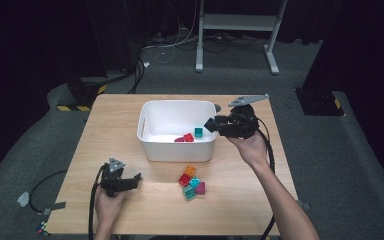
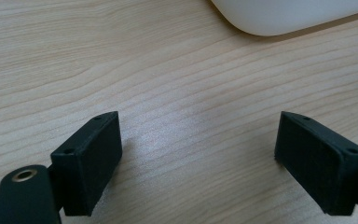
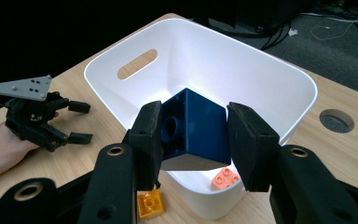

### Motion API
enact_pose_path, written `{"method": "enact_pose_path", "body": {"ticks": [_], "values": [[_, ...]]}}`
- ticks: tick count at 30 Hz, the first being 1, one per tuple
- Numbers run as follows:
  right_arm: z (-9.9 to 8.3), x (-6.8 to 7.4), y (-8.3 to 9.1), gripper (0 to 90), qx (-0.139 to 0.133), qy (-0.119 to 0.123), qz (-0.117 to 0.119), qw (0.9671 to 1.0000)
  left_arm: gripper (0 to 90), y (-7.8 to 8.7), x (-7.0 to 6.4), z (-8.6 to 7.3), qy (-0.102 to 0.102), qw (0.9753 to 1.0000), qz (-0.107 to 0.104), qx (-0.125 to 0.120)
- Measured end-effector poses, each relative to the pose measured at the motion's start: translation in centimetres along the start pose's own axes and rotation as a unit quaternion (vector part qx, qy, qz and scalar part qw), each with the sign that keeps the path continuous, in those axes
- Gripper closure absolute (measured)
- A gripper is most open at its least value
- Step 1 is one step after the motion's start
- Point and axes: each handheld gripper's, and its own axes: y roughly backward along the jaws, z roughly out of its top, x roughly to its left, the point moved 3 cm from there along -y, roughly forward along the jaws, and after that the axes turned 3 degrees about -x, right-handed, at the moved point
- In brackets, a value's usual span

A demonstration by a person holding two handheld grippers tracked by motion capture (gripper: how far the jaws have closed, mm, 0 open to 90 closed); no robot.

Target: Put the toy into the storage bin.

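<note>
Glossy plastic bin (image 3: 261, 74), matt wooden table (image 2: 168, 93)

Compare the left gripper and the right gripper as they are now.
The left gripper is open and holds nothing; the right gripper is shut on a dark blue block. The left gripper sits low over bare table, near the front edge; the right gripper is raised over the white bin. Both are black, two-jawed and hand-held.

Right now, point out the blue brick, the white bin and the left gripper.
blue brick (image 3: 193, 128), right gripper view, its front face between the jaws.
white bin (image 1: 177, 148), high view, near wall.
left gripper (image 1: 137, 177), high view, between its fingertips.
</note>
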Motion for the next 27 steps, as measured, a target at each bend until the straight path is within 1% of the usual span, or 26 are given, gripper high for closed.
{"method": "enact_pose_path", "body": {"ticks": [7, 21, 27], "values": [[0.9, -0.1, -1.0, 56.8, -0.006, 0.003, -0.003, 1.0, 14.8, 0.0, 0.0, 0.0, 0.0, 1.0, 0.0, 0.0], [2.1, -0.3, -3.2, 56.8, 0.006, 0.003, -0.012, 0.9999, 14.8, 0.0, 0.0, 0.0, 0.001, 1.0, 0.0, 0.0], [2.0, -0.5, -4.6, 56.8, 0.018, -0.002, -0.016, 0.9997, 14.8, 0.0, 0.0, 0.0, 0.001, 1.0, 0.0, 0.0]]}}
